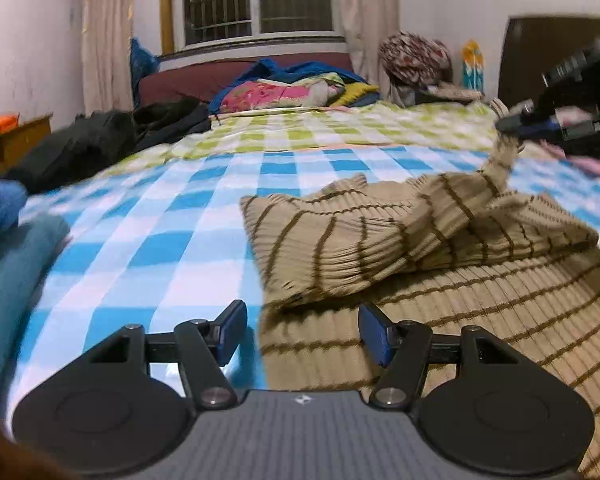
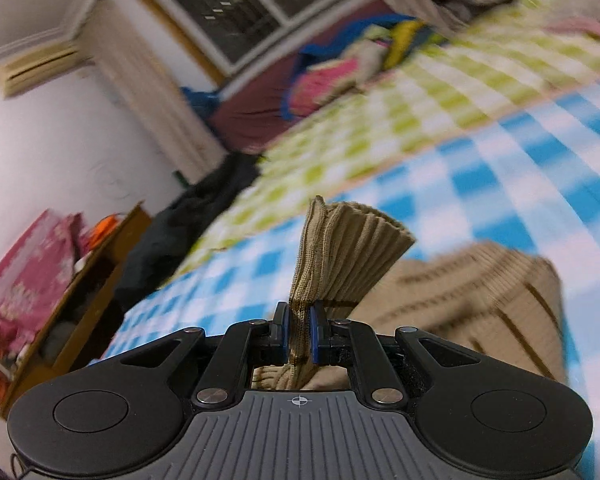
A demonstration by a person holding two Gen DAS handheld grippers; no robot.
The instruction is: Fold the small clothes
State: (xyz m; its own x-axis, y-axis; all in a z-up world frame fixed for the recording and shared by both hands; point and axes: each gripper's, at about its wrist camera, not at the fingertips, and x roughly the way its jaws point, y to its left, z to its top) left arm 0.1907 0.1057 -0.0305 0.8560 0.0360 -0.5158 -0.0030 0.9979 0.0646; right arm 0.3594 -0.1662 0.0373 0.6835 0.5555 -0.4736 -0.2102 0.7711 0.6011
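- A teal cloth point(image 1: 8, 280) is seen at the far left of the left wrist view, on the bed point(image 1: 160, 240); it lies well apart from the work and is not in the way.
- A dark heap point(image 1: 100, 140) of clothes is lying further back on the left, beside a wooden shelf point(image 1: 16, 136); neither is near the fold.
- The left gripper point(image 1: 302, 330) is held low with its jaws wide apart and nothing between them; it is poised at the near left edge of the sweater point(image 1: 380, 232), probably so that this edge can be pinned or taken next.
- The sweater, beige with brown stripes, is spread on the blue-checked bed, and one part is already doubled over the body, so the fold is judged to be under way.
- Bedding point(image 1: 284, 92) is piled at the headboard beneath the window point(image 1: 256, 0), far behind the sweater.
- The right gripper point(image 2: 299, 334) is clamped on a ribbed sleeve point(image 2: 340, 256), whose cuff sticks up past the pads; the sleeve is held raised, likely so that it can be carried across the body.
- In the left wrist view the same gripper is seen at the far right, with the sleeve stretched up from the sweater to it.
- Pink cloth point(image 1: 596, 166) is lying just beyond the sweater on the right; it might be caught if the sleeve is swung that way.
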